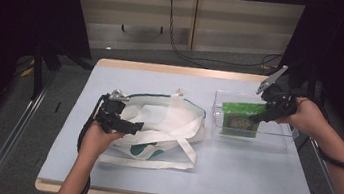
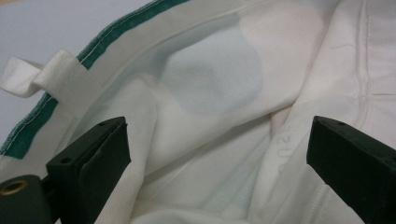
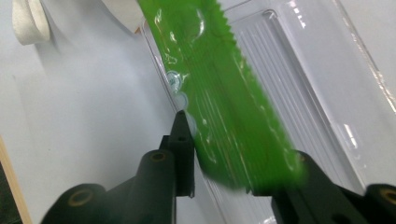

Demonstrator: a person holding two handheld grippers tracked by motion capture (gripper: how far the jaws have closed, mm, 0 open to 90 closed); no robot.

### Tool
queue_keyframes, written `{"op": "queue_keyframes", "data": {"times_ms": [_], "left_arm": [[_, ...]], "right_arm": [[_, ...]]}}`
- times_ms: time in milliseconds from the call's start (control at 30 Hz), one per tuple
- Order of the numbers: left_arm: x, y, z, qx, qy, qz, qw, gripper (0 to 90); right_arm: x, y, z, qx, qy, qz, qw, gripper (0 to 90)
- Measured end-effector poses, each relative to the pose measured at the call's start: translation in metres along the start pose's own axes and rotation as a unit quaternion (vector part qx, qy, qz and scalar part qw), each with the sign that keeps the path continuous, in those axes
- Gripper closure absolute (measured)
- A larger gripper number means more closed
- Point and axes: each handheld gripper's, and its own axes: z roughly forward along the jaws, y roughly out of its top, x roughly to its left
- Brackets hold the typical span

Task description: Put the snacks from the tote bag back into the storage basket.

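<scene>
— What's the right gripper got?

— A glossy green packet with a saw-toothed edge, crinkly film. The jaws sit partly apart with its end between them, over the clear ribbed plastic tray. The right gripper view shows the pads against the film.

— And the left gripper?

— Jaws spread wide inside the white cloth tote bag, soft woven fabric with green trim. The left gripper view shows cloth between them, not pinched. The bag lies on the pale blue table.
</scene>
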Motion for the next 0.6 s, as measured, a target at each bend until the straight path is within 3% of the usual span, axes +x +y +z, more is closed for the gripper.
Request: {"op": "queue_keyframes", "data": {"times_ms": [67, 367, 533, 600], "left_arm": [[0.0, 0.0, 0.0, 0.002, 0.0, 0.002, 1.0, 6.0], [-0.001, 0.0, -0.001, -0.004, -0.001, -0.002, 1.0, 6.0], [-0.001, -0.001, -0.002, 0.001, -0.002, 0.006, 1.0, 6.0], [-0.001, -0.001, -0.003, -0.004, -0.002, 0.001, 1.0, 5.9]], "right_arm": [[0.001, 0.001, 0.005, 0.006, -0.006, 0.008, 0.9999, 62.6], [0.005, -0.006, 0.006, -0.012, 0.015, 0.015, 0.9997, 49.7], [0.007, -0.011, 0.005, -0.019, 0.0, 0.028, 0.9994, 33.0], [0.007, -0.013, 0.003, -0.029, -0.006, 0.034, 0.999, 26.7]]}}
